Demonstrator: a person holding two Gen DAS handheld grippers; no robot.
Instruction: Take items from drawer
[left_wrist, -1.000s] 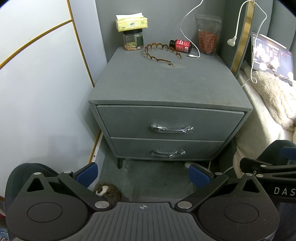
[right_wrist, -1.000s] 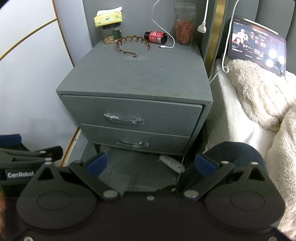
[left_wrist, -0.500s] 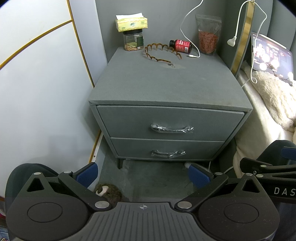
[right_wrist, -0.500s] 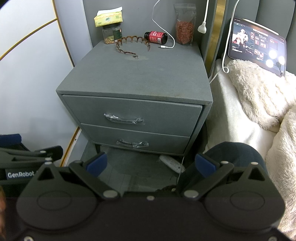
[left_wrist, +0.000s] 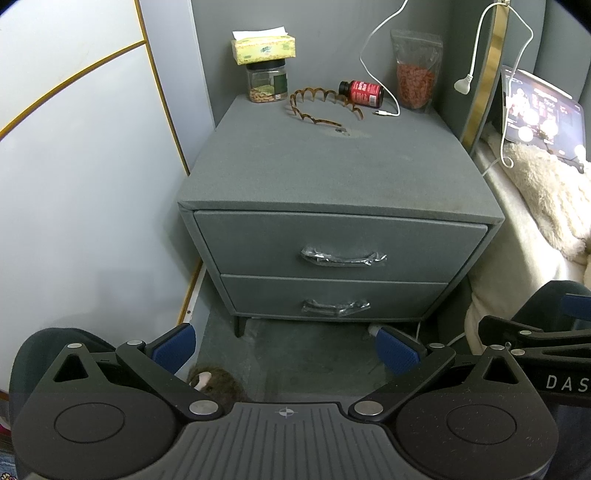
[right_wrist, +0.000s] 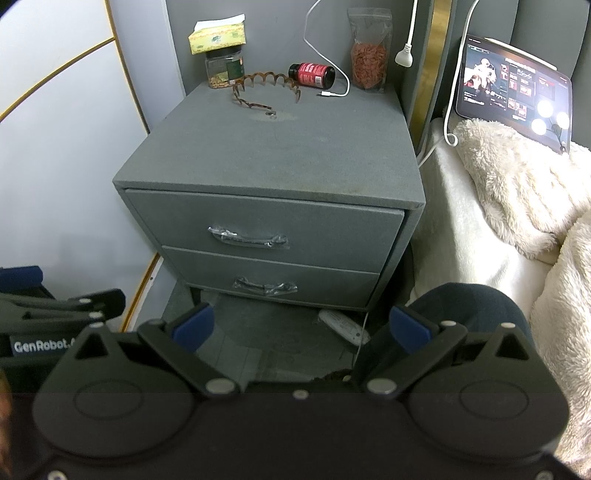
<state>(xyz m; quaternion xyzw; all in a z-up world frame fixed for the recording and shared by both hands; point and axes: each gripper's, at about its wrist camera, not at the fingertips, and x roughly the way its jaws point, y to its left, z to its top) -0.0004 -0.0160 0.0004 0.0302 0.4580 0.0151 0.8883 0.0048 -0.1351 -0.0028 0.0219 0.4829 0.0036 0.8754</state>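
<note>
A grey fabric nightstand (left_wrist: 332, 170) (right_wrist: 280, 155) stands ahead with two drawers, both closed. The upper drawer (left_wrist: 340, 243) (right_wrist: 266, 229) and the lower drawer (left_wrist: 332, 297) (right_wrist: 269, 275) each carry a plastic-wrapped metal handle (left_wrist: 343, 257) (right_wrist: 248, 237). My left gripper (left_wrist: 286, 345) hangs open low over the floor, well in front of the drawers, holding nothing. My right gripper (right_wrist: 301, 326) is likewise open and empty, at about the same distance. What the drawers hold is hidden.
On the nightstand's back edge sit a tissue box (left_wrist: 263, 46) on a jar (left_wrist: 266, 83), a brown hairband (left_wrist: 321, 105), a red bottle (left_wrist: 362, 92), a snack pouch (left_wrist: 415, 72) and a white cable (left_wrist: 384, 55). A bed with a fluffy blanket (right_wrist: 517, 184) and tablet (right_wrist: 513, 85) lies right. White wall left.
</note>
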